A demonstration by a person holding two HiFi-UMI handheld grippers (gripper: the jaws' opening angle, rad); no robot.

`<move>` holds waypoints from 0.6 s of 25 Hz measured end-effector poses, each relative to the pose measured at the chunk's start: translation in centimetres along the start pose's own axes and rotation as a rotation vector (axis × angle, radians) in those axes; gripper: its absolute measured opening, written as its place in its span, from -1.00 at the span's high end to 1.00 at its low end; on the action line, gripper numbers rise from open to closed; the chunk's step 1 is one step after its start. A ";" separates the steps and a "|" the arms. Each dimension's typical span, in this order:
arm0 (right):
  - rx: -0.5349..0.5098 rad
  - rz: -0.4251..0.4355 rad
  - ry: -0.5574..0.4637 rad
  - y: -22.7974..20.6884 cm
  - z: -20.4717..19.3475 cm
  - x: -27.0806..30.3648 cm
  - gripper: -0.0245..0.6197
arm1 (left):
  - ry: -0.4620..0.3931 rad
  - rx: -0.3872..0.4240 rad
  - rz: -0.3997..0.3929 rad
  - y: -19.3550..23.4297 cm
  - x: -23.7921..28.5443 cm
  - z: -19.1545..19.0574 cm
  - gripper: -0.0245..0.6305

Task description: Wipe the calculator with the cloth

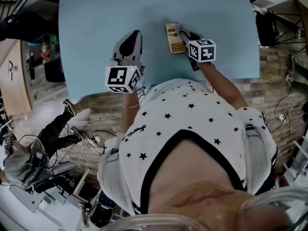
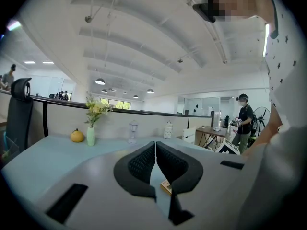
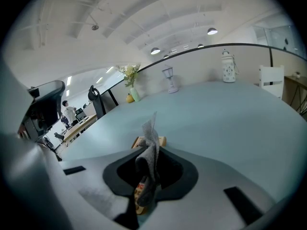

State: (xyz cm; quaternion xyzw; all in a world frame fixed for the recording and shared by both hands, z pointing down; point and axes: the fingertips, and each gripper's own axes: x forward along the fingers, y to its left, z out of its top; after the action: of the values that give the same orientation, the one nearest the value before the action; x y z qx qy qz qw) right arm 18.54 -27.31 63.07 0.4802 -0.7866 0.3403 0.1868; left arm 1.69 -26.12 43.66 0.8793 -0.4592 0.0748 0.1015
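While the right gripper [image 3: 148, 153] pinches a limp, crumpled grey cloth [image 3: 150, 140] between its black jaws, the slim, tan rectangular calculator [image 1: 174, 37] lies flat just beneath it, toward the near edge of the smooth pale-blue tabletop [image 1: 96, 23]. Beside it, the left gripper [image 2: 155, 147] has its ribbed pads pressed together, empty.

We record a white shirt [image 1: 192, 114] printed with black stars, a broad black neckline trim, small black lettering.
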 end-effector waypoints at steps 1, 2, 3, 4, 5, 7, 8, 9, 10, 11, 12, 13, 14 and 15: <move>-0.002 0.009 -0.004 0.3 0.2 -0.1 0.79 | 0.000 0.000 0.003 0.1 -0.1 0.0 0.83; -0.004 0.024 -0.008 0.8 0.4 -0.2 0.79 | 0.001 0.000 0.004 0.1 -0.1 0.0 0.83; -0.006 0.042 -0.009 1.4 0.4 -0.2 0.79 | 0.002 0.001 0.004 0.1 -0.1 0.0 0.83; -0.012 0.061 -0.007 2.1 0.4 -0.3 0.79 | 0.003 0.001 0.002 0.0 -0.1 0.0 0.83; -0.021 0.082 -0.003 2.9 0.3 -0.4 0.79 | 0.004 0.002 0.001 0.0 -0.1 0.0 0.83; -0.033 0.120 0.010 4.5 -0.1 -0.5 0.79 | 0.004 0.004 -0.004 0.0 -0.1 0.1 0.83; -0.035 0.136 0.017 5.1 -0.4 -0.5 0.79 | 0.004 0.005 -0.005 0.0 -0.1 0.2 0.83; -0.036 0.151 0.025 5.7 -0.7 -0.6 0.79 | 0.004 0.006 -0.005 -0.1 -0.1 0.2 0.83; -0.039 0.163 0.033 6.2 -1.1 -0.7 0.79 | 0.004 0.006 -0.005 -0.1 -0.1 0.2 0.83; -0.045 0.174 0.042 6.6 -1.5 -0.8 0.79 | 0.005 0.006 -0.006 -0.2 0.0 0.2 0.83; -0.053 0.184 0.053 6.9 -1.9 -0.9 0.79 | 0.007 0.007 -0.008 -0.4 0.0 0.2 0.83; -0.063 0.192 0.065 7.2 -2.4 -1.0 0.79 | 0.008 0.008 -0.010 -0.5 0.0 0.1 0.83; -0.073 0.198 0.077 7.4 -3.0 -1.0 0.79 | 0.008 0.009 -0.013 -0.6 0.0 0.1 0.83; -0.081 0.202 0.087 7.5 -3.4 -0.9 0.79 | 0.009 0.010 -0.014 -0.6 0.0 0.1 0.83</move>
State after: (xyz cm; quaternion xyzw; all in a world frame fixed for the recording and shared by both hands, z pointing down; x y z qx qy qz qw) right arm 12.22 -21.97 62.20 0.3754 -0.8352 0.3458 0.2049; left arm 2.22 -25.83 43.52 0.8827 -0.4522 0.0801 0.0998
